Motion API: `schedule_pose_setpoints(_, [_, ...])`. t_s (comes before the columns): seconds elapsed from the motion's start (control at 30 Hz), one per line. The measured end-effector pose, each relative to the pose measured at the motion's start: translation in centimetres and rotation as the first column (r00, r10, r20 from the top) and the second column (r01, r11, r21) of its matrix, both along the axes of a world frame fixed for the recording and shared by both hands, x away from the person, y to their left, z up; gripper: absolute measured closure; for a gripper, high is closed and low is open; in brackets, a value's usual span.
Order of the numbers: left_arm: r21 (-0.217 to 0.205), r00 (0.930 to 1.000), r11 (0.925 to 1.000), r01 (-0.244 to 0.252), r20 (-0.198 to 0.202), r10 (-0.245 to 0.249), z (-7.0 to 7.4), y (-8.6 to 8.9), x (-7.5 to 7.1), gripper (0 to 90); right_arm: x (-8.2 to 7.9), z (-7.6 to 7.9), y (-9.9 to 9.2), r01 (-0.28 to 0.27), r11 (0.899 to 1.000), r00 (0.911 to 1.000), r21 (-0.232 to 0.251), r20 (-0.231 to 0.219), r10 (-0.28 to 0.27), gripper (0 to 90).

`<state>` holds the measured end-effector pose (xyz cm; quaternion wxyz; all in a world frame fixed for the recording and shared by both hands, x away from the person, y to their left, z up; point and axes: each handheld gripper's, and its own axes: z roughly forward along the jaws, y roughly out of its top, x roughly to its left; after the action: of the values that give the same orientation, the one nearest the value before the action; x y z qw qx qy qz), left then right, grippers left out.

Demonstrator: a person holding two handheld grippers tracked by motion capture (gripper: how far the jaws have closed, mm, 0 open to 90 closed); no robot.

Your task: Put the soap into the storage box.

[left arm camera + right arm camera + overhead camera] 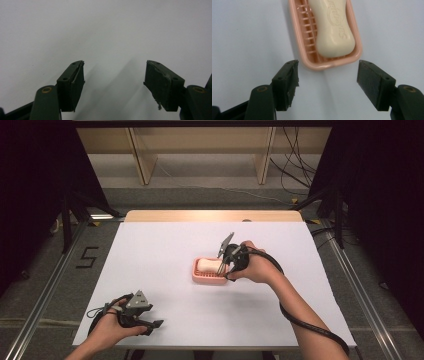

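While apart, fingers short of soap dish

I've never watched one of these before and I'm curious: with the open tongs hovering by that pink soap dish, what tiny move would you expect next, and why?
Probably a short push forward and down by the right tongs. They are open, holding nothing, and just short of the near end of the pink soap dish, where the soap bar lies. The left tongs are open over bare table, far off.

Cream soap bar in pink dish
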<state>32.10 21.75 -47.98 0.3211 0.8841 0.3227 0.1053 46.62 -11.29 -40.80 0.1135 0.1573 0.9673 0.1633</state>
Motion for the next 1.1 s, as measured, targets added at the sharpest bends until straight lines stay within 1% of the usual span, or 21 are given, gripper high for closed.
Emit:
schedule_pose_setpoints(0.03, [0.000, 1.0000, 1.0000, 0.000, 0.000, 0.000, 0.0, 0.0, 0.0, 31.8, 0.0, -0.1, -0.1, -0.018, 1.000, 0.9998, 0.005, -0.001, 0.018, 34.1])
schedule_pose_setpoints(0.07, [0.001, 1.0000, 1.0000, 0.000, 0.000, 0.000, 0.0, 0.0, 0.0, 31.8, -0.3, -0.2, -0.4, 0.003, 1.000, 1.0000, 0.002, -0.002, -0.003, 34.0])
schedule_pose_setpoints(0.1, [-0.009, 0.9999, 0.9999, -0.010, -0.011, 0.010, -0.1, -0.1, 0.0, 31.8, -0.4, -0.2, -0.6, 0.002, 1.000, 1.0000, 0.005, -0.006, -0.002, 33.9])
schedule_pose_setpoints(0.17, [-0.006, 0.9999, 0.9999, -0.008, -0.010, 0.008, -0.1, -0.1, 0.0, 31.8, -0.5, -0.4, -1.0, -0.029, 1.000, 0.9996, 0.009, 0.001, 0.028, 33.7])
schedule_pose_setpoints(0.23, [0.000, 1.0000, 1.0000, 0.002, -0.004, -0.002, -0.1, 0.0, 0.0, 31.8, -0.9, -0.4, -1.4, 0.017, 1.000, 0.9998, 0.010, -0.006, -0.017, 33.5])
schedule_pose_setpoints(0.27, [-0.008, 0.9999, 1.0000, -0.006, -0.014, 0.006, -0.1, -0.1, 0.0, 31.8, -1.1, -0.5, -1.7, 0.022, 1.000, 0.9997, 0.016, -0.014, -0.022, 33.4])
schedule_pose_setpoints(0.33, [-0.008, 0.9999, 0.9999, -0.009, -0.012, 0.009, -0.1, -0.1, 0.0, 31.8, -1.3, -0.6, -2.1, 0.028, 0.999, 0.9996, 0.024, 0.003, -0.029, 33.2])
schedule_pose_setpoints(0.37, [-0.008, 0.9999, 0.9999, -0.009, -0.012, 0.009, -0.1, -0.1, 0.0, 31.8, -1.4, -0.7, -2.2, 0.017, 1.000, 0.9998, 0.025, 0.007, -0.017, 33.2])
schedule_pose_setpoints(0.4, [0.000, 1.0000, 1.0000, -0.002, -0.004, 0.002, -0.1, 0.0, 0.0, 31.8, -1.5, -0.7, -2.4, 0.027, 0.999, 0.9996, 0.031, -0.002, -0.027, 33.1])
schedule_pose_setpoints(0.43, [0.001, 1.0000, 1.0000, -0.001, -0.004, 0.001, -0.1, 0.0, 0.0, 31.8, -1.6, -0.8, -2.7, 0.033, 0.999, 0.9994, 0.029, 0.004, -0.033, 33.1])
schedule_pose_setpoints(0.5, [0.000, 1.0000, 1.0000, -0.002, -0.005, 0.002, -0.1, 0.0, 0.0, 31.8, -1.8, -0.9, -2.8, 0.030, 0.999, 0.9995, 0.039, 0.001, -0.030, 33.0])
schedule_pose_setpoints(0.57, [-0.001, 1.0000, 1.0000, -0.002, -0.004, 0.002, -0.1, 0.0, 0.0, 31.8, -2.3, -1.2, -3.5, 0.060, 0.997, 0.9982, 0.045, -0.003, -0.060, 32.9])
schedule_pose_setpoints(0.63, [-0.001, 1.0000, 1.0000, -0.003, -0.004, 0.003, -0.1, 0.0, 0.0, 31.8, -2.5, -1.3, -3.7, 0.072, 0.996, 0.9974, 0.047, -0.011, -0.072, 32.9])
schedule_pose_setpoints(0.7, [-0.012, 0.9999, 0.9999, -0.010, -0.014, 0.010, -0.2, -0.1, -0.1, 31.8, -2.8, -1.6, -4.2, 0.062, 0.997, 0.9980, 0.050, -0.011, -0.062, 32.8])
schedule_pose_setpoints(0.77, [-0.008, 0.9998, 1.0000, -0.004, -0.021, 0.004, -0.2, -0.1, -0.1, 31.8, -3.2, -1.9, -4.8, 0.072, 0.996, 0.9974, 0.057, -0.005, -0.072, 32.7])
schedule_pose_setpoints(0.8, [-0.003, 0.9998, 1.0000, -0.006, -0.017, 0.006, -0.2, -0.1, 0.0, 31.8, -3.5, -2.0, -5.0, 0.094, 0.994, 0.9955, 0.060, -0.014, -0.094, 32.7])
schedule_pose_setpoints(0.87, [-0.009, 0.9999, 0.9999, -0.010, -0.013, 0.010, -0.3, -0.1, 0.0, 31.8, -3.7, -2.3, -5.4, 0.080, 0.994, 0.9968, 0.070, -0.005, -0.080, 32.6])
schedule_pose_setpoints(0.9, [-0.015, 0.9998, 0.9998, -0.010, -0.016, 0.010, -0.3, -0.1, -0.1, 31.8, -3.9, -2.4, -5.6, 0.091, 0.993, 0.9959, 0.075, -0.008, -0.091, 32.6])
schedule_pose_setpoints(0.93, [-0.006, 0.9998, 1.0000, 0.000, -0.021, 0.000, -0.2, -0.1, -0.1, 31.8, -4.1, -2.6, -5.8, 0.098, 0.992, 0.9952, 0.080, -0.008, -0.097, 32.6])
schedule_pose_setpoints(0.97, [-0.005, 0.9999, 1.0000, 0.000, -0.014, 0.000, -0.2, -0.1, 0.0, 31.7, -4.4, -2.7, -6.0, 0.119, 0.989, 0.9929, 0.086, -0.011, -0.119, 32.6])
schedule_pose_setpoints(1.1, [-0.001, 0.9999, 1.0000, 0.006, -0.011, -0.006, -0.2, 0.0, 0.0, 31.8, -5.1, -3.3, -6.7, 0.135, 0.985, 0.9908, 0.111, -0.004, -0.135, 32.5])
